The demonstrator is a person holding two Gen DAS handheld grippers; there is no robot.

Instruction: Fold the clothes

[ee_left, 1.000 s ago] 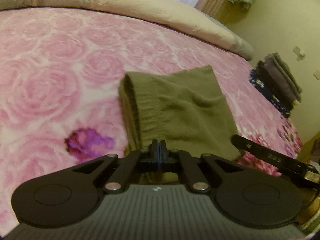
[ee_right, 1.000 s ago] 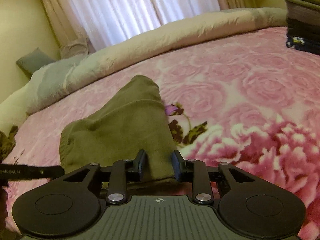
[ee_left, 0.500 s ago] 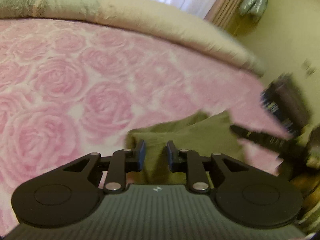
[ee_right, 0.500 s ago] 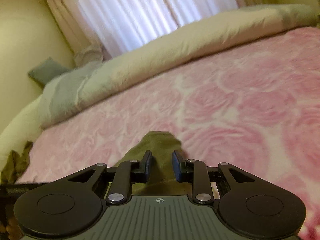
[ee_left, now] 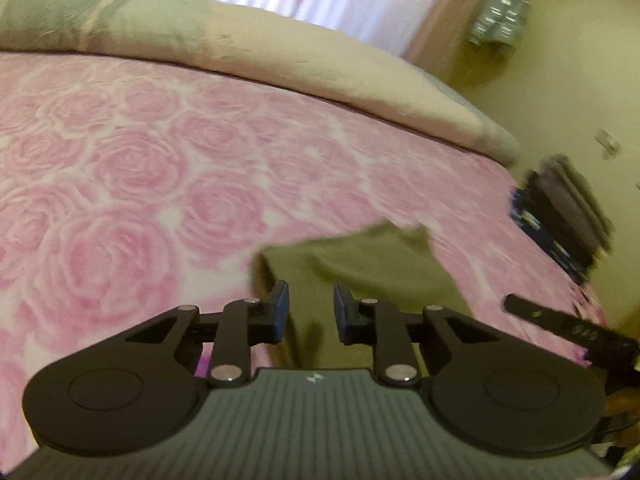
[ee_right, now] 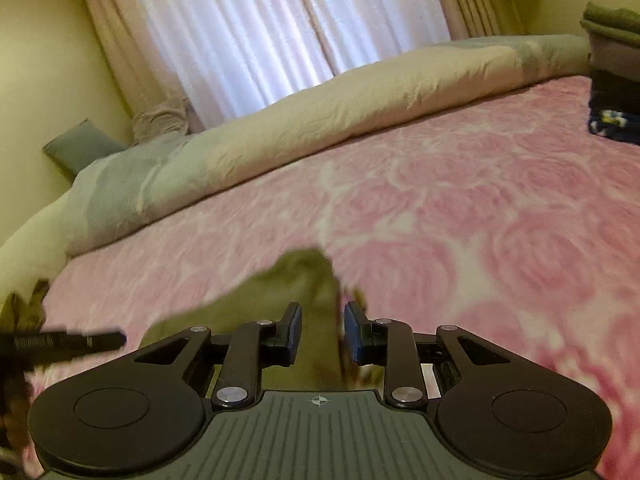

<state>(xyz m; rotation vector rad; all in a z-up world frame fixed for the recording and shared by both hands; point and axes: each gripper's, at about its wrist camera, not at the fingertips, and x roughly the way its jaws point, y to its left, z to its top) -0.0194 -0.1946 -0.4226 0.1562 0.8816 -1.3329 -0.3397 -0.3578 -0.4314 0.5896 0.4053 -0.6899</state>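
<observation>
We see matt olive knit cloth (ee_left: 360,268) on a plush pink rose blanket (ee_left: 160,184); crumpled beige quilt (ee_right: 360,108) above.

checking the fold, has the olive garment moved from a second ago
Yes. The olive garment now sits lower in the left wrist view, farther from the beige duvet.

Motion blur smears the olive garment (ee_left: 360,264) beyond the fingers (ee_left: 280,308); its near edge is hidden behind them. The folded stack (ee_right: 616,80), right of the fingers, is cut off by the frame edge.
</observation>
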